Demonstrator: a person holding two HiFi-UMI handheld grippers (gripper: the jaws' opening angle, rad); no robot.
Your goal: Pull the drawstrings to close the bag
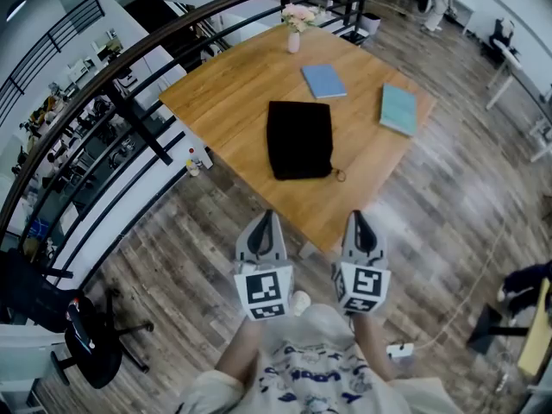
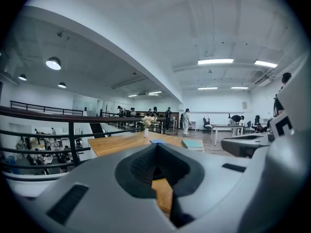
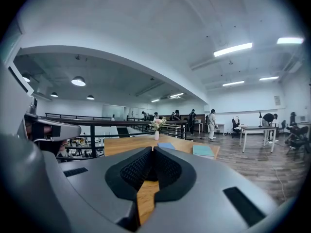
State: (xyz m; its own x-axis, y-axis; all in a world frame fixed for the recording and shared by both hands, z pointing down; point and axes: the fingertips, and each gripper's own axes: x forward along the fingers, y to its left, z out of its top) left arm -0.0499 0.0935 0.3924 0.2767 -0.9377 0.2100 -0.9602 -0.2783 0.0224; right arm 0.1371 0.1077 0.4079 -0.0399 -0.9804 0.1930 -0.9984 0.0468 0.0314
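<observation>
Nearest, the person's light printed shirt (image 1: 319, 378) sits at 6 o'clock. Both hand-held grippers are out in front, side by side, aimed at 12. The left gripper (image 1: 265, 219) has its jaws pressed together with nothing between them, only bare wood showing past the pads in its own view. The right gripper (image 1: 358, 217) is the same, jaws closed and empty. Their tips flank the near corner of the wooden table (image 1: 233, 102) and are well apart from the bag. A black office chair (image 1: 90, 339) is on the floor at 8 o'clock. The black bag (image 1: 299, 139) lies flat mid-table at 12 o'clock from the grippers, untouched. Its drawstring (image 1: 339, 176), ending in a small ring, pokes out at the bag's 5 o'clock corner. A blue book (image 1: 323, 81) lies at 1 o'clock of the bag and a teal book (image 1: 398, 109) at 2 o'clock, both apart from it. A small vase of pink flowers (image 1: 295, 22) stands at the far corner, 12 o'clock. A dark railing (image 1: 129, 59) curves along 9 to 11 o'clock. People (image 3: 212, 124) stand far off at desks.
</observation>
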